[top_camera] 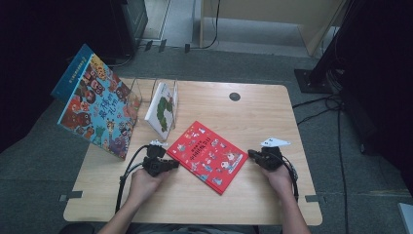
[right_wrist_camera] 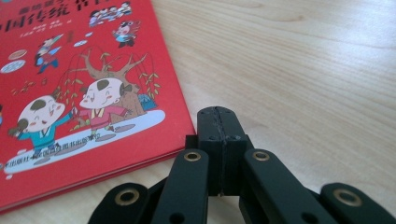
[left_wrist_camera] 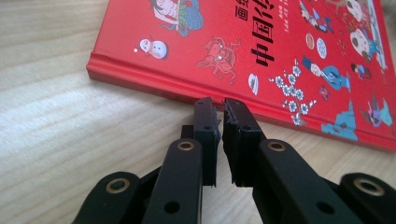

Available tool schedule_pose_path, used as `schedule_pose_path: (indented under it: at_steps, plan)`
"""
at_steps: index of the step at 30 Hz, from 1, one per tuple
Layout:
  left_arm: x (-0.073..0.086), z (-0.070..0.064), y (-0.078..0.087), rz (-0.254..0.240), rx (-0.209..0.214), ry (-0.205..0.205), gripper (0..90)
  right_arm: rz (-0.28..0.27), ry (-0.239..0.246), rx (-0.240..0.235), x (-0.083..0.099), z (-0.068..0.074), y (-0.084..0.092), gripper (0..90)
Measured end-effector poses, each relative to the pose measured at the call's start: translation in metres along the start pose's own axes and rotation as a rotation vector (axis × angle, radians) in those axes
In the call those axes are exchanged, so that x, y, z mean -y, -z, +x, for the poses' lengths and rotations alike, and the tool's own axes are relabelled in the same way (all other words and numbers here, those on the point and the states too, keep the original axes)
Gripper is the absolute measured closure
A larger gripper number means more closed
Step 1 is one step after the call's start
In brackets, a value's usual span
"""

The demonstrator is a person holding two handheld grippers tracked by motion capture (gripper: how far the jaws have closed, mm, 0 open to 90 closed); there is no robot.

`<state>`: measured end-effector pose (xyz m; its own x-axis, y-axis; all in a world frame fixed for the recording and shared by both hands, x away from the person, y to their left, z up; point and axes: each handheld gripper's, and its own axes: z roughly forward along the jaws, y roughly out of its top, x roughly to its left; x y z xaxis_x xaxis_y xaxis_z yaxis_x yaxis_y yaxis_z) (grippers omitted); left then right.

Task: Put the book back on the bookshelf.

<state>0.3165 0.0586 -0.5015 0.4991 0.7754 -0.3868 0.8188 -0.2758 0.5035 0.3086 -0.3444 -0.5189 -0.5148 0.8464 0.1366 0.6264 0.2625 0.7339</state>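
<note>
A red picture book [top_camera: 209, 156] lies flat and slanted in the middle of the wooden table [top_camera: 263, 117]. My left gripper [top_camera: 176, 164] sits low on the table at the book's left edge. In the left gripper view its jaws [left_wrist_camera: 219, 105] point at the book's red spine [left_wrist_camera: 154, 84], nearly together with a thin slit and nothing between them. My right gripper [top_camera: 250, 154] rests by the book's right corner. In the right gripper view it [right_wrist_camera: 218, 112] is shut, just beside the red cover [right_wrist_camera: 70, 93], with bare wood ahead.
A large colourful book [top_camera: 97, 107] leans up at the table's left end. A white book with a green caterpillar [top_camera: 163, 109] stands in a clear rack behind the red book. A round cable hole [top_camera: 234, 96] is near the far edge. Cables run on the floor to the right.
</note>
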Motion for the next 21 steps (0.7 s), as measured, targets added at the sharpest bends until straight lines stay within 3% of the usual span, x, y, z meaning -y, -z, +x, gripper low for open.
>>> schedule_pose_path:
  at_steps: [8, 16, 21]
  plan:
    - [-0.009, 0.002, -0.002, 0.001, 0.007, -0.002, 84.4, 0.013, 0.032, -0.027, 0.007, 0.011, 0.007, 90.0]
    - [-0.015, 0.001, -0.009, 0.012, 0.008, -0.005, 84.5, 0.035, 0.093, -0.077, 0.008, 0.040, 0.004, 90.0]
    - [-0.019, 0.000, -0.011, 0.011, 0.004, -0.011, 85.7, 0.035, 0.113, -0.082, 0.008, 0.049, 0.002, 90.0]
